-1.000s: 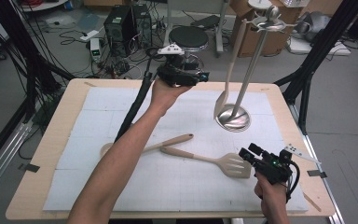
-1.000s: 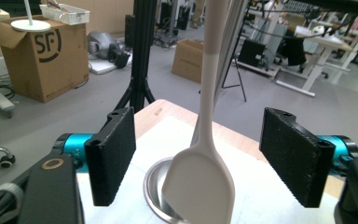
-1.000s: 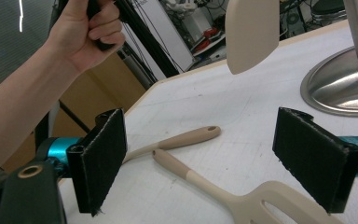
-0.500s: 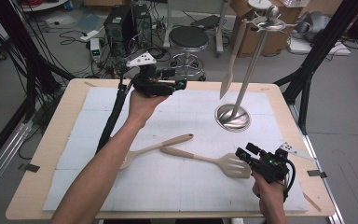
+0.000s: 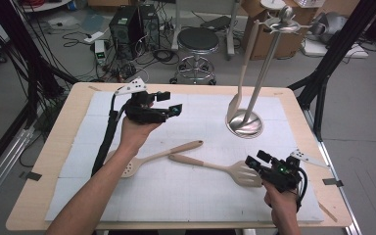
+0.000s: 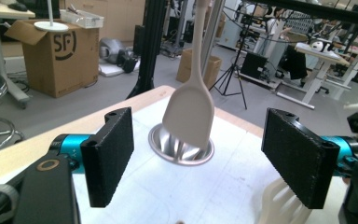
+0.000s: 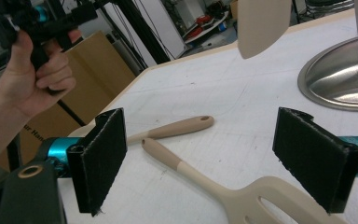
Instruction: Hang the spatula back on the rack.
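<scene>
With the right claw (image 5: 254,162) spread wide at the slotted spatula (image 5: 235,171) lying on the worktop (image 5: 68,122), straddle its neck squarely before clamping; the left claw (image 5: 172,108) hovers released.

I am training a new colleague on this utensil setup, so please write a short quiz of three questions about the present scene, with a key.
1. True or false: the left gripper is shut on a utensil.
2. Which utensil lies nearest the right gripper? A) the slotted turner B) the hanging spatula C) the slotted spoon
3. Fill in: the spatula hangs from the metal ___, whose round base rests on the white mat.

Key
1. False: both its jaws stand wide apart, with nothing between them, in the left gripper view.
2. A: its head lies just in front of the open jaws.
3. Stand.
</scene>
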